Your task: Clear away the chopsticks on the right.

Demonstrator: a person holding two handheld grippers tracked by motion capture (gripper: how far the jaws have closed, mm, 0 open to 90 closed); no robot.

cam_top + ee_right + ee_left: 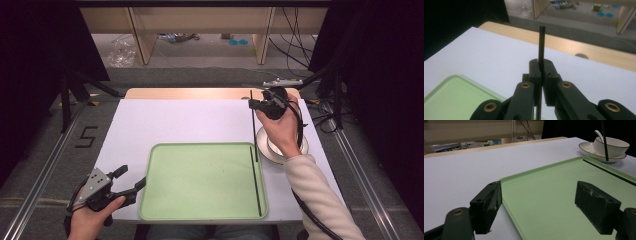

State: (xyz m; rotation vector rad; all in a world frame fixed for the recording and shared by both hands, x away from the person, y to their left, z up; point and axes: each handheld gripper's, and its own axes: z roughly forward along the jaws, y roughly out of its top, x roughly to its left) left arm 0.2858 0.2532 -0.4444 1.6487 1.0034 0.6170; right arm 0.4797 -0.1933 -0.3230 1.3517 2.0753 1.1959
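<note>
My right gripper (253,103) (541,68) is shut on a thin black chopstick (254,131) (541,42). It holds the stick near its top, almost upright, with the lower tip over the right rim of the green tray (200,180) (559,185) (446,92). The same hanging stick (605,142) crosses in front of the bowl in the left gripper view. A second black chopstick (255,182) (610,171) lies flat in the tray along its right side. My left gripper (132,177) (541,205) rests open at the tray's near left corner, nothing between its jaws.
A white plate (266,148) (586,147) carrying a bowl (612,145) with a spoon (599,134) stands right of the tray, partly behind the right hand. The white table (175,120) ends in a wooden strip (200,93) at the back.
</note>
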